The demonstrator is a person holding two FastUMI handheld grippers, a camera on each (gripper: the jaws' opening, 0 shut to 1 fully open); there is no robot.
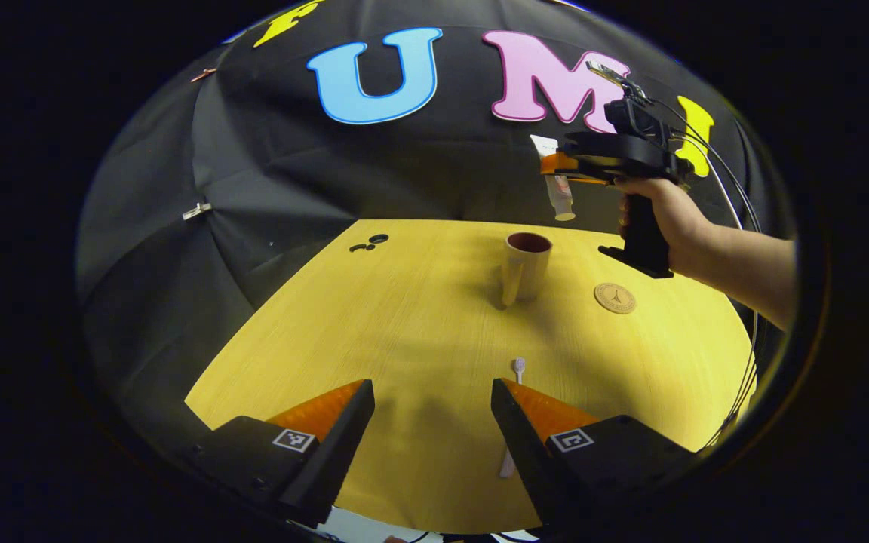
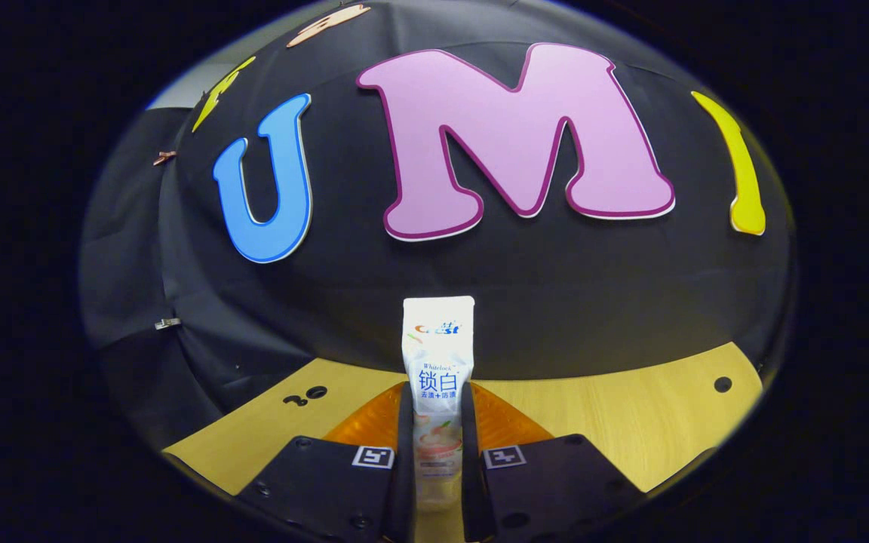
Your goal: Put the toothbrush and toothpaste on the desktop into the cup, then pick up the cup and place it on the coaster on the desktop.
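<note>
In the left gripper view a cream cup (image 1: 525,265) with a dark inside stands upright on the wooden desktop (image 1: 404,324). A round cork coaster (image 1: 615,298) lies just right of it. A pale toothbrush (image 1: 514,407) lies on the desk beside my left gripper's right finger; my left gripper (image 1: 432,392) is open with nothing between its fingers. My right gripper (image 1: 564,167), held by a hand, hangs above the cup, shut on a white toothpaste tube (image 1: 557,188), cap end down. In the right gripper view the toothpaste tube (image 2: 436,377) stands between both fingers of my right gripper (image 2: 435,403).
Small dark holes (image 1: 369,243) mark the desk's far left part, the same holes (image 2: 306,397) appearing in the right gripper view. A person's forearm (image 1: 736,260) reaches in from the right. Black cloth walls stand behind the desk.
</note>
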